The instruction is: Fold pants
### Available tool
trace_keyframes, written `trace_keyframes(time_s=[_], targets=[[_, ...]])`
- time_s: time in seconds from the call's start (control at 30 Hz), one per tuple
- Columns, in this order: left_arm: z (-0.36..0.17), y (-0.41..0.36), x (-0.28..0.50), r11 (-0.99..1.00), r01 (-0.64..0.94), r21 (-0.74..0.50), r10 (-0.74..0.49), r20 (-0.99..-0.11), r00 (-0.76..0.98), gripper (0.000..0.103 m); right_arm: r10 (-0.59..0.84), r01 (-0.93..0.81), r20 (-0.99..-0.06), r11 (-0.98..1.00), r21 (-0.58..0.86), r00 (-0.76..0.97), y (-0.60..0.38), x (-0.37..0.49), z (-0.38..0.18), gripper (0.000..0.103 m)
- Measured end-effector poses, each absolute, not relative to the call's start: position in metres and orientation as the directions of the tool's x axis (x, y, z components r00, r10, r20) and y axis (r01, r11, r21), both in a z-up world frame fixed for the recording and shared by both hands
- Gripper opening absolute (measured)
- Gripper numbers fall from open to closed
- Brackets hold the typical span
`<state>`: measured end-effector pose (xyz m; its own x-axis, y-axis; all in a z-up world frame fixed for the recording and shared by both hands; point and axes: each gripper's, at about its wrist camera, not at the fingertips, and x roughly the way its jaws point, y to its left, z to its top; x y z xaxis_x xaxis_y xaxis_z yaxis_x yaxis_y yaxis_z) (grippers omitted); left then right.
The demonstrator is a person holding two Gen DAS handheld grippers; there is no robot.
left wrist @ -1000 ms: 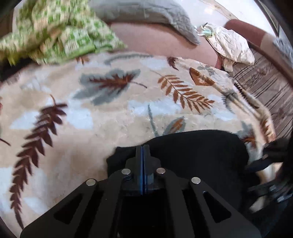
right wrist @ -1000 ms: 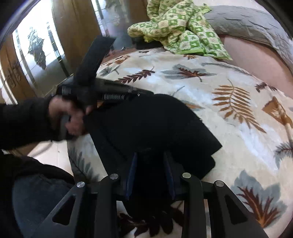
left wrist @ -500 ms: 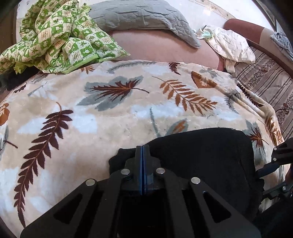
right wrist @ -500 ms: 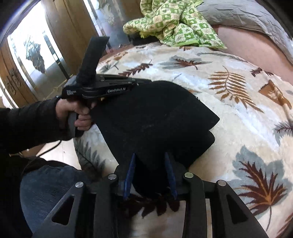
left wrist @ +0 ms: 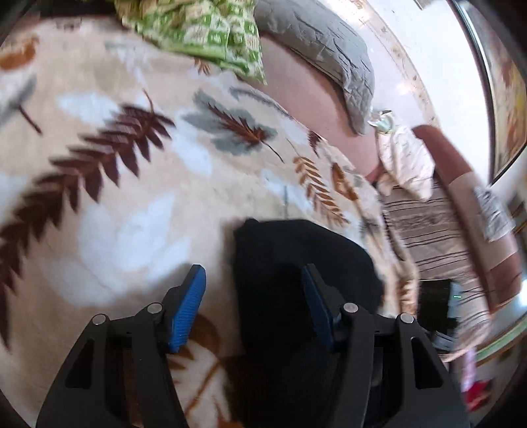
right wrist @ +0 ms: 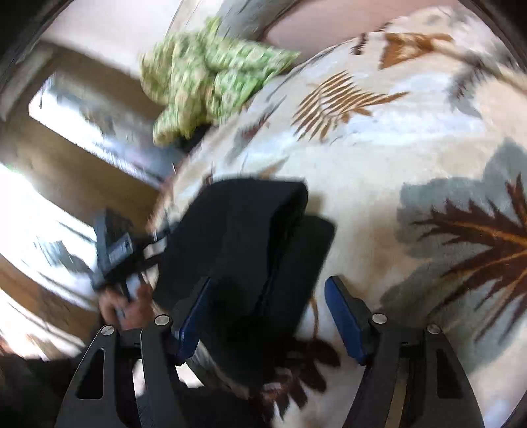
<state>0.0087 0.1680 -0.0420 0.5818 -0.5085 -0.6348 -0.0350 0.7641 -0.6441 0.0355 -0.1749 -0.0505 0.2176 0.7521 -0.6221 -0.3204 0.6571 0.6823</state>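
The black pants lie folded in a thick stack on the leaf-patterned blanket near the bed's front edge. My left gripper is open above the stack's left side, holding nothing. In the right wrist view the folded pants lie in layers with a lower layer sticking out on the right. My right gripper is open over the near end of the stack. The left gripper's body and the hand holding it show at the left of the pants.
A green checked quilt and a grey pillow lie at the far side of the bed. A white crumpled cloth and a striped sheet lie at the right. A wooden door and floor stand beyond the bed's left edge.
Both grippers have opened and let go of the pants. Both have pulled back and swung, and the views are blurred with motion. The pants stay folded on the blanket.
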Motion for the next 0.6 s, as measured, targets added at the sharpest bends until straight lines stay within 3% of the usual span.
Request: trace_keyframes(time_s=[0.13,0.27,0.37,0.43,0.47,0.6], targets=[[-0.044,0.159,0.009,0.703,-0.004,-0.711,-0.596,-0.592,0.543,0.057,0.778,-0.325,-0.596,0.625,0.709,0.196,-0.172,0.038,-0.054,0.063],[-0.044,0.15,0.011,0.726,0.011,-0.687,-0.581,-0.605,0.545,0.057,0.755,-0.339,-0.619,0.652,0.678,0.215,-0.172,0.04,-0.055,0.042],[-0.04,0.148,0.007,0.744,0.011,-0.668,-0.558,-0.612,0.561,0.045,0.723,-0.396,-0.647,0.683,0.614,0.243,-0.165,0.035,-0.048,0.036],[-0.037,0.148,0.004,0.757,0.018,-0.653,-0.543,-0.615,0.571,0.03,0.701,-0.426,-0.659,0.702,0.571,0.273,-0.16,0.032,-0.039,0.029],[-0.03,0.143,0.004,0.78,0.025,-0.626,-0.522,-0.627,0.578,0.028,0.69,-0.437,-0.662,0.712,0.55,0.291,-0.16,0.031,-0.033,0.023],[-0.013,0.122,0.019,0.823,0.079,-0.563,-0.495,-0.642,0.586,0.027,0.65,-0.422,-0.666,0.753,0.504,0.365,-0.174,0.04,-0.016,0.014]])
